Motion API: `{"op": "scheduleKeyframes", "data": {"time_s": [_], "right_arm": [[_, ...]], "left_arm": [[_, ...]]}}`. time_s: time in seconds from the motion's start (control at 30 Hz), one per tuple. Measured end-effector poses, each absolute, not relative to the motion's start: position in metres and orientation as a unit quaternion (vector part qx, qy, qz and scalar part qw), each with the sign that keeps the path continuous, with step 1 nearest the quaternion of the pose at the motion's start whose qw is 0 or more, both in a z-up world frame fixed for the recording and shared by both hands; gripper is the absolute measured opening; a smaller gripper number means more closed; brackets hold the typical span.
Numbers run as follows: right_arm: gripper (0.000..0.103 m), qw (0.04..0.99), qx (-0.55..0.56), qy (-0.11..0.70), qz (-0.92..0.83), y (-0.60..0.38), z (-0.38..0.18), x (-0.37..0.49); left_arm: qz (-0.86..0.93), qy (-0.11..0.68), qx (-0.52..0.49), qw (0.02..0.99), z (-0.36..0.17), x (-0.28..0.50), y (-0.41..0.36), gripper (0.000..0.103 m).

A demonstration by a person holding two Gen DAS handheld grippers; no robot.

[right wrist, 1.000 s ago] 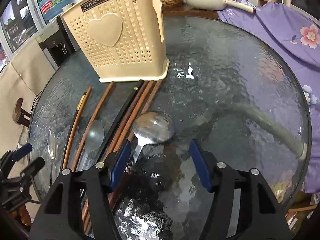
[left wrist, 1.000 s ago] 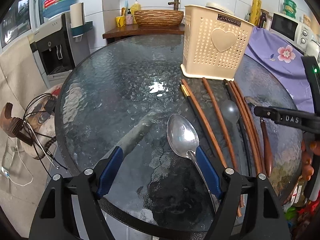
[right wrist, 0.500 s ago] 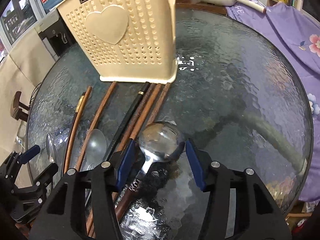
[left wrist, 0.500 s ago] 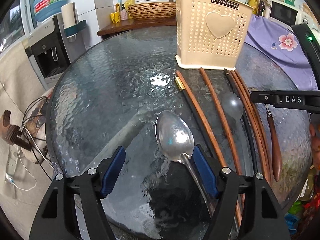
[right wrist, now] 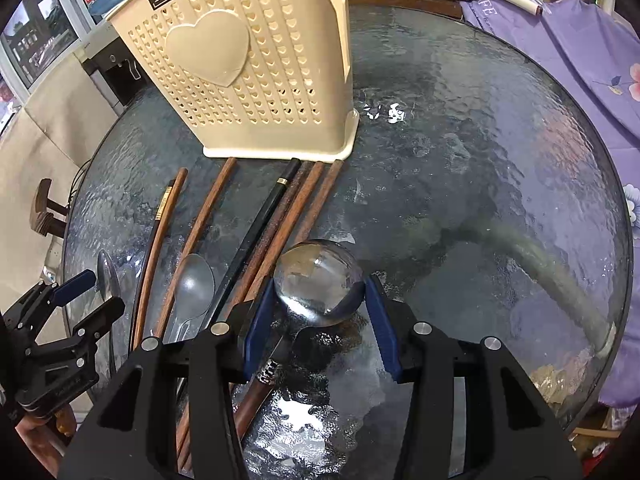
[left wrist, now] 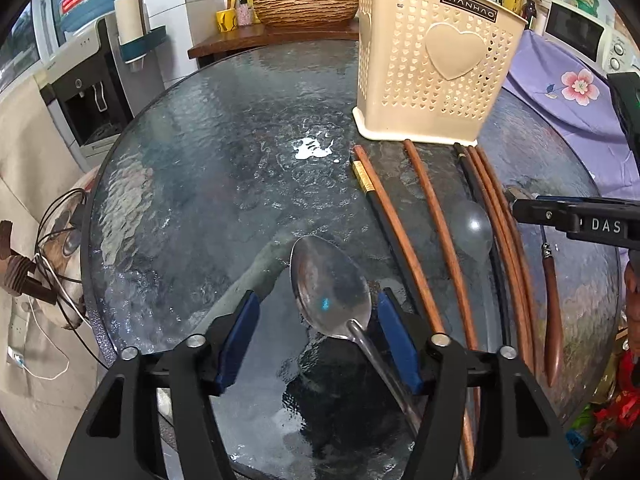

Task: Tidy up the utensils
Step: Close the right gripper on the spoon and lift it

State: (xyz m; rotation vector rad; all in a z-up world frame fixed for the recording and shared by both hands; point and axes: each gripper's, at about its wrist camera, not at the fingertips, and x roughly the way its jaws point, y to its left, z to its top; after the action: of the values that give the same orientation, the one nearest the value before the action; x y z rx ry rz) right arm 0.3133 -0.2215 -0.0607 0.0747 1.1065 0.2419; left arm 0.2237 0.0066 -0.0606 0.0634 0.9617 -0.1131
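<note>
Steel spoon [left wrist: 330, 292] now between the narrower, just-closing left tongs [left wrist: 318, 340]

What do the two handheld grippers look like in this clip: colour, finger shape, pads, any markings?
Both are matte black plastic with angular, cut-out finger arms, silver pivot screws and blue ribbed pads on the inner faces: left gripper, right gripper. Seen from the left wrist view, the right gripper's side carries white lettering "DAS". No cables or sleeves are visible.
</note>
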Motion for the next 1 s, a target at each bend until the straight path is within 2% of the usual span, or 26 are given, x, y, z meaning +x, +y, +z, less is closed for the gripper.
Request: {"op": "scheduleKeyframes", "data": {"time_s": [0.17, 0.27, 0.47, 0.6, 0.8, 1.0], "right_arm": [[0.047, 0.847, 0.011, 0.52, 0.11, -0.218, -0.061, 0.31], [0.047, 0.847, 0.009, 0.521, 0.111, -0.217, -0.062, 0.306], [0.047, 0.843, 0.017, 0.526, 0.11, -0.217, -0.061, 0.306], [0.046, 0.843, 0.027, 0.525, 0.112, -0.22, -0.06, 0.309], [0.046, 0.844, 0.054, 0.518, 0.124, -0.23, -0.058, 0.313], [0.046, 0.889, 0.004, 0.443, 0.113, -0.229, -0.036, 0.299]], "left_arm": [[-0.038, 0.462, 0.028, 0.886, -0.064, 0.226, 0.003, 0.068], [-0.025, 0.463, 0.021, 0.886, -0.064, 0.233, 0.001, 0.064], [-0.018, 0.461, 0.022, 0.887, -0.061, 0.244, -0.01, 0.049], [-0.024, 0.461, 0.026, 0.887, -0.06, 0.247, -0.016, 0.035], [-0.037, 0.464, 0.019, 0.885, -0.059, 0.249, -0.013, 0.034], [-0.048, 0.439, 0.0, 0.897, -0.043, 0.249, -0.001, 0.034]]}}
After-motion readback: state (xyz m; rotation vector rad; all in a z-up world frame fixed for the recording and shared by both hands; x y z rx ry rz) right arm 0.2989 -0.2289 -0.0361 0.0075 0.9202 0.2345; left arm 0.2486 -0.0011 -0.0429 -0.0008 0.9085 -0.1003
